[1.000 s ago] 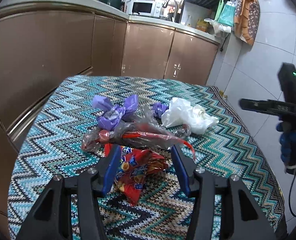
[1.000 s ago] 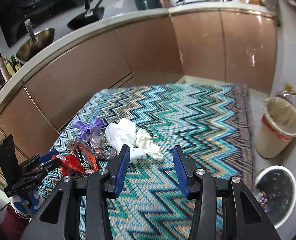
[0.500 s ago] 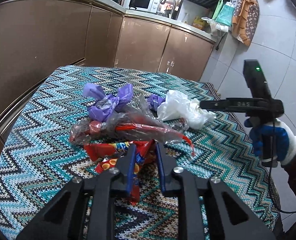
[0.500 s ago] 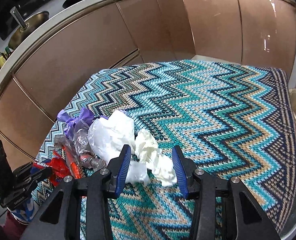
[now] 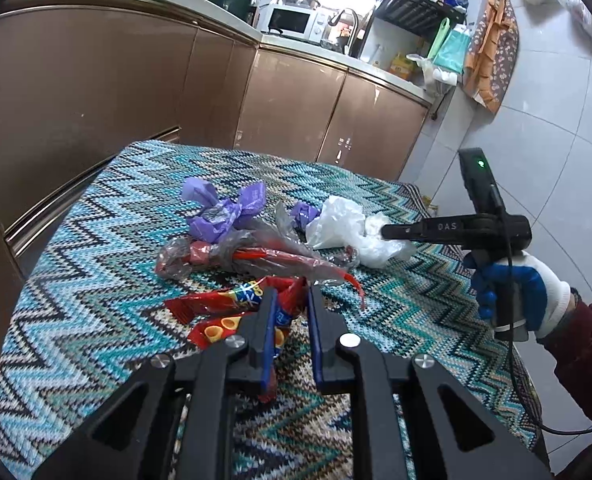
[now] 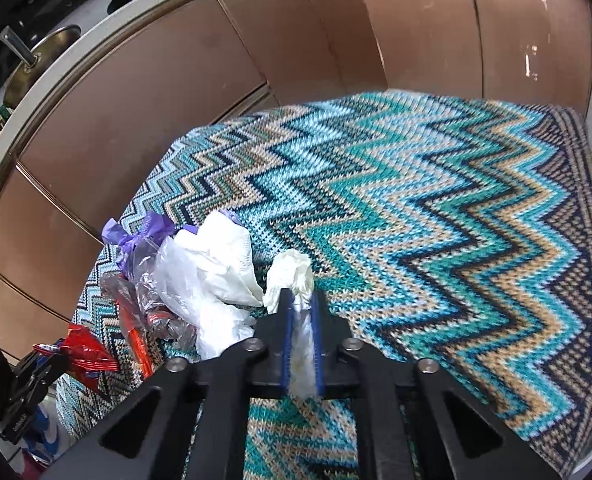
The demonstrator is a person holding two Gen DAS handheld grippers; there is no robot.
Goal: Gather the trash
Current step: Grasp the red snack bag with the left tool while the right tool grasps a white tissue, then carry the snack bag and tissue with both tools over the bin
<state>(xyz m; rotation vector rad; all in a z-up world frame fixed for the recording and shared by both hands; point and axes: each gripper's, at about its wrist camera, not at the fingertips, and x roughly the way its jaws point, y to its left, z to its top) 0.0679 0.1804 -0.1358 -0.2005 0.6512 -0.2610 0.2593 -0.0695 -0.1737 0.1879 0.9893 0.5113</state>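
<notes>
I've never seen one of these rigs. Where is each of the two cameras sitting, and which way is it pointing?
Left wrist: on the left gripper, looking along its fingers across the table to the kitchen counter; it grips a red wrapper; the right gripper and gloved right hand show at right.
Right wrist: on the right gripper, looking over the table toward the cabinets; it is pinching a tissue; the left gripper shows at lower left.
Shared: the table, red wrapper, purple wrapper, white bag.

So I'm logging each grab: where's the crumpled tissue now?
Right wrist view, low centre: the crumpled tissue is pinched in the right gripper, just right of the white plastic bag.
</notes>
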